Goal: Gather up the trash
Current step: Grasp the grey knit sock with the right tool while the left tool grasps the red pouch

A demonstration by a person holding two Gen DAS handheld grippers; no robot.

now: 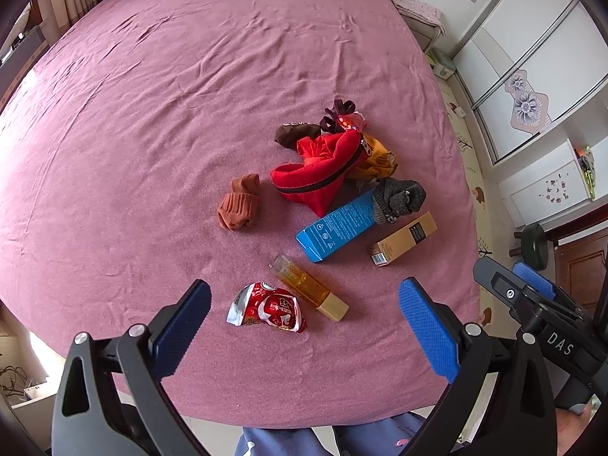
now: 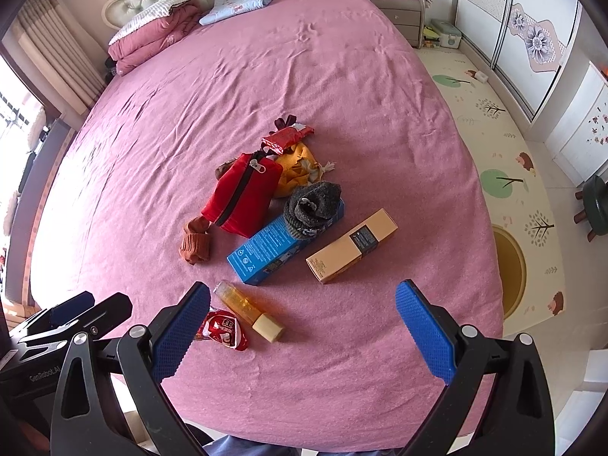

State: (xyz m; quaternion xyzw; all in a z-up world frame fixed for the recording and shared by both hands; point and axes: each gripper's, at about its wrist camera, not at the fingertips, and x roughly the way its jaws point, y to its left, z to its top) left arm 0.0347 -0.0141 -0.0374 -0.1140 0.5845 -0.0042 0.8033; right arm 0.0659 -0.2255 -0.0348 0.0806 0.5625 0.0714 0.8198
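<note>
On the pink bedspread [image 2: 342, 87], toward the foot of the bed, a small heap of odds and ends lies in front of the person holding the two grippers. The left gripper [image 1: 304, 326] hangs above the near edge with its blue pads spread wide and nothing between them; the right gripper [image 2: 302, 326] is likewise wide apart and empty, just beside it. Nearest of all is a crumpled red-and-silver wrapper [image 1: 266, 309], which from the left gripper sits at about eleven o'clock, close in; in the right wrist view the same wrapper [image 2: 224, 330] is partly hidden behind the left finger pad. Touching it at its two o'clock side is an amber bottle with a pale cap [image 1: 309, 290], lying flat. Beyond the bottle, at roughly one o'clock, a blue carton [image 1: 336, 228] lies on its side with a grey sock [image 2: 311, 205] balled on its far end, and a tan carton [image 2: 351, 250] lies near it to the right, apart from it. At twelve o'clock a red zip pouch [image 2: 243, 197] slumps open (its zipper pull shows plainly from the right wrist), with a rust-coloured sock [image 1: 239, 209] at its nine o'clock side. Behind the pouch sit a yellow-orange cloth bundle [image 2: 298, 171] and a second red wrapper [image 2: 287, 137]. Folded bedding [image 2: 152, 34] is stacked far off by the headboard.
</note>
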